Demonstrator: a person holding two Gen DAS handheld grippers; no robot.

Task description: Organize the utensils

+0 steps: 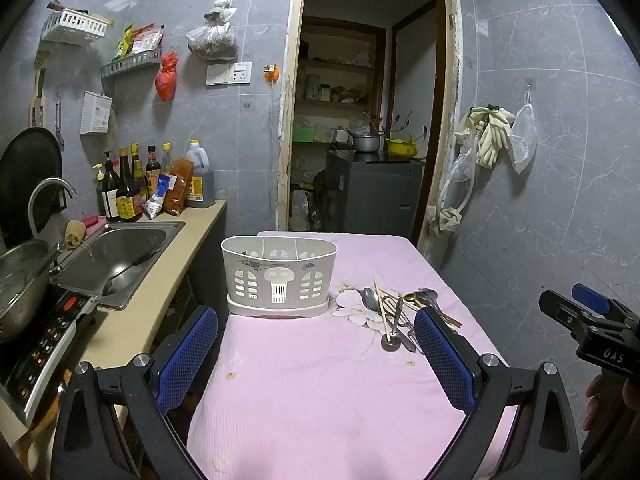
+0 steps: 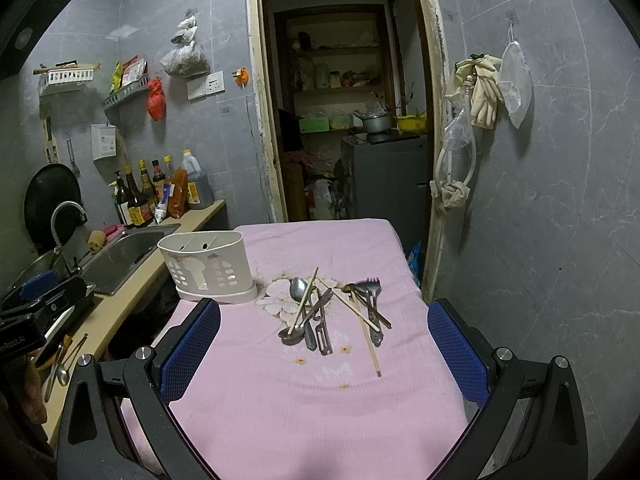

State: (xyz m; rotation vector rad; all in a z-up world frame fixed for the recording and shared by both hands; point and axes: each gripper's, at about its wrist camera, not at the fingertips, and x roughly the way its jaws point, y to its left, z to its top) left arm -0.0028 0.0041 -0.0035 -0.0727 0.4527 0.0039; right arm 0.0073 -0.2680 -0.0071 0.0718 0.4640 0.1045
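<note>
A white slotted utensil holder [image 1: 279, 276] [image 2: 207, 267] stands empty on the pink-covered table [image 1: 320, 380] [image 2: 312, 392], at its left side. To its right lies a loose pile of utensils [image 1: 400, 312] [image 2: 332, 312]: spoons, a fork, a peeler and wooden chopsticks [image 2: 364, 330]. My left gripper [image 1: 316, 336] is open above the near table, facing the holder, with nothing between its blue pads. My right gripper [image 2: 324, 340] is open too, hovering short of the pile. The right gripper [image 1: 588, 316] also shows at the edge of the left wrist view.
A counter with a steel sink [image 1: 116, 252], an induction cooker [image 1: 44, 352] and sauce bottles [image 1: 132, 184] runs along the table's left. A doorway [image 1: 368, 120] opens behind the table. A tiled wall with hanging gloves [image 1: 492, 136] is to the right.
</note>
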